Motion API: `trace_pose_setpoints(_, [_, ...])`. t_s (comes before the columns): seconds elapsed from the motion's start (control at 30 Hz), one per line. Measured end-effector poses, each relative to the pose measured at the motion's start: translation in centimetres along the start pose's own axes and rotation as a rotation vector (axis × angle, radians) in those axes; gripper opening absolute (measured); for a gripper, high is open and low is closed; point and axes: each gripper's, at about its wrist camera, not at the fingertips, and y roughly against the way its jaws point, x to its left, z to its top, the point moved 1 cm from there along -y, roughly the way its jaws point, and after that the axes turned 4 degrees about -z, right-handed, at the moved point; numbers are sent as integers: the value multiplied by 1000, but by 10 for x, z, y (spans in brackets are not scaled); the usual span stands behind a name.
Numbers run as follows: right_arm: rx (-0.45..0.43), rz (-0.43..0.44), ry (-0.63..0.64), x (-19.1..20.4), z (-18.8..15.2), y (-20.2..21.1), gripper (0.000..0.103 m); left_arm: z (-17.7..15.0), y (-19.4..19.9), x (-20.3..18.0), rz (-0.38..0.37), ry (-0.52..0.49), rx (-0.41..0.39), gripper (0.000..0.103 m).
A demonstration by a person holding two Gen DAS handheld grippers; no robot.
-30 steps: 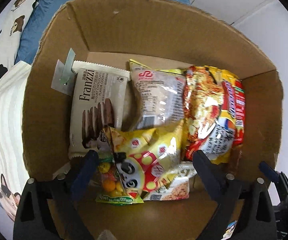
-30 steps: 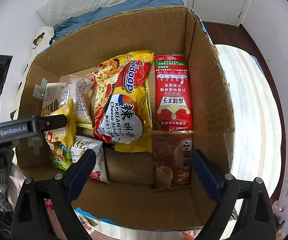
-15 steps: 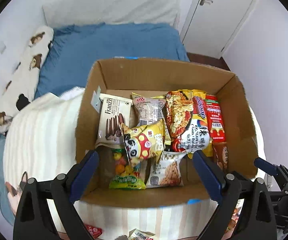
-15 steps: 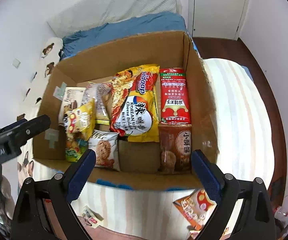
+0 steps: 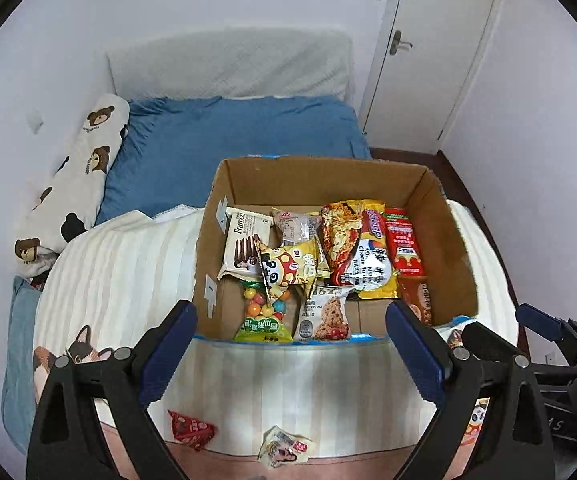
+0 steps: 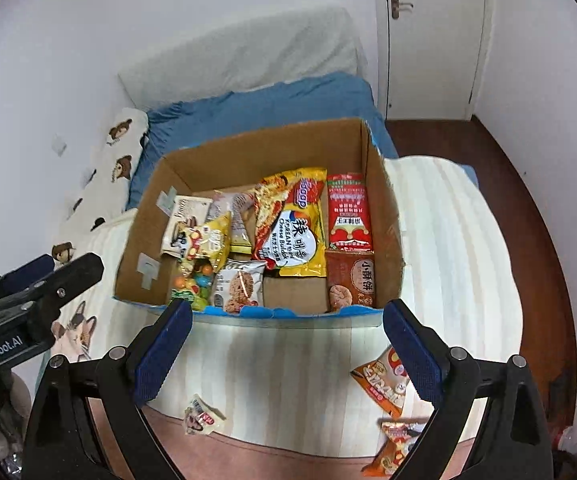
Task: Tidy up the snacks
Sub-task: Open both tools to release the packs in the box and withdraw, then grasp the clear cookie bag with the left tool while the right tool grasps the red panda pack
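Note:
An open cardboard box [image 5: 320,180] stands on a striped blanket and holds several snacks. Among them are a Franzzi wafer pack [image 5: 244,246], a yellow panda bag [image 5: 288,270], a candy bag [image 5: 264,316], an oat cookie pack [image 5: 324,314], yellow noodles [image 6: 302,232] and a red pack [image 6: 348,216]. My left gripper [image 5: 290,332] hangs open and empty in front of the box's near wall. My right gripper [image 6: 286,320] is likewise open and empty. Loose packets lie on the blanket before the box: a red one [image 5: 190,434], a small pale one [image 6: 202,418] and an orange one [image 6: 382,380].
The striped blanket [image 5: 128,264] covers a bed with a blue sheet [image 5: 228,140] and a bear-print pillow [image 5: 76,176] at the left. A white door [image 5: 428,48] and wooden floor [image 6: 508,184] are at the right. A second orange packet [image 6: 398,446] lies at the blanket's near edge.
Both grippers have pulled back and up from inside the box, so the whole box and bed now show. The snacks in the box have not shifted.

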Motion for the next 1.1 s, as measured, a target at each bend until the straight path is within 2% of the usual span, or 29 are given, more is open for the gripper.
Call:
trace_pose_setpoints(0.2, [-27, 32, -11, -4, -21, 32, 98, -25, 25, 1, -40, 25, -3, 96])
trace_pose_setpoints(0.37, [40, 59, -100, -36, -63, 32, 98, -67, 23, 11, -28, 54, 58, 96])
trace_pose_setpoints(0.47, [92, 40, -184, -66, -92, 18, 98, -96, 7, 19, -14, 82, 123, 97])
trace_pose_setpoints(0.6, [194, 2, -327, -111, -137, -17, 98, -140, -26, 36, 4, 154, 250, 96])
trace_pose_setpoints(0.77, [274, -98, -351, -135, -170, -63, 98, -172, -59, 38, 25, 163, 344, 96])
trace_pose_setpoints(0.9, [310, -78, -382, -144, -185, -92, 98, -185, -84, 30, 14, 137, 407, 96])
trace_pose_setpoints(0.93, [315, -63, -377, -144, -189, -99, 92, -186, -89, 28, 11, 127, 427, 96])
trace_pose_setpoints(0.97, [324, -62, -364, -143, -192, -104, 79, -189, -96, 24, 6, 112, 446, 96])
trace_pose_setpoints(1.1, [319, -51, -306, -133, -196, -108, 55, -194, -118, 7, 10, 25, 497, 96])
